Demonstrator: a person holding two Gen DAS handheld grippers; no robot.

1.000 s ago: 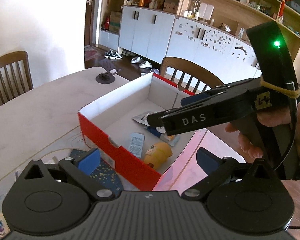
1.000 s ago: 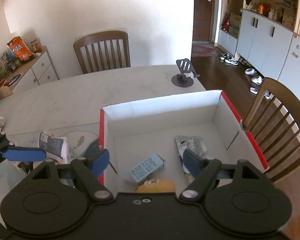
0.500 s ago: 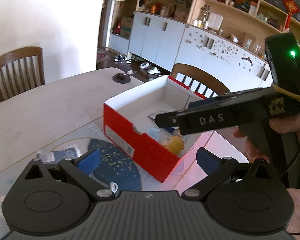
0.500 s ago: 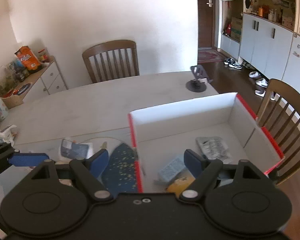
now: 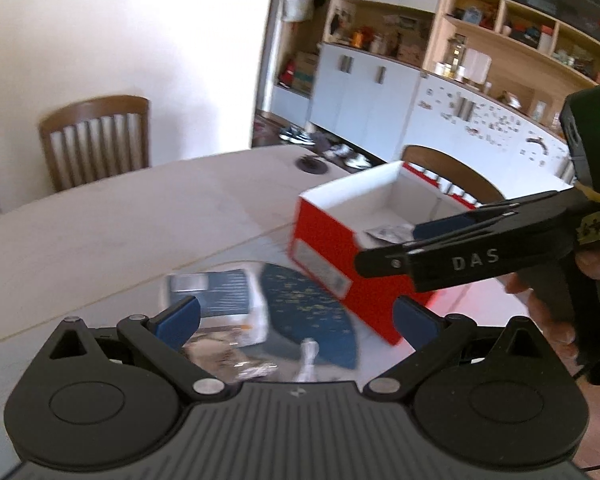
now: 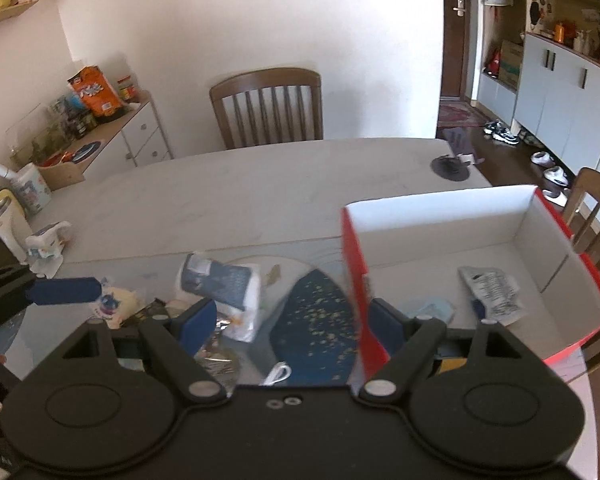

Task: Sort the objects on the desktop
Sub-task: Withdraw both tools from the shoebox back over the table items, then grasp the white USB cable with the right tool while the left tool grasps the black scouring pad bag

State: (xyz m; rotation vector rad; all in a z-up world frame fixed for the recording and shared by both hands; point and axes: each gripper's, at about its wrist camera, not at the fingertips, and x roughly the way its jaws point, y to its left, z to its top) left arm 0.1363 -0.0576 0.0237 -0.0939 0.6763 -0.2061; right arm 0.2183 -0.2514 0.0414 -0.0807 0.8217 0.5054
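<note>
A red shoebox (image 6: 440, 216) with a white inside stands on the table; a silver packet (image 6: 488, 288) lies in it. Left of the box lie a dark blue speckled fan (image 6: 316, 328), a blue and white tissue pack (image 6: 224, 288) and a small cartoon packet (image 6: 112, 304). My right gripper (image 6: 290, 320) is open and empty above the fan, level with the box's left end wall. My left gripper (image 5: 296, 316) is open and empty over the fan (image 5: 308, 312) and tissue pack (image 5: 216, 292). The box (image 5: 328, 248) is to its right.
A black phone stand (image 6: 450, 166) sits at the table's far edge. Wooden chairs (image 6: 268, 108) stand behind and to the right of the table. A white cup and small items (image 6: 28, 192) crowd the left end. A hand (image 5: 548, 312) holds the right gripper beside the box.
Both grippers have pulled back from over the box and swung left. The box now sits to the right in each view, and the loose items beside it have come into sight.
</note>
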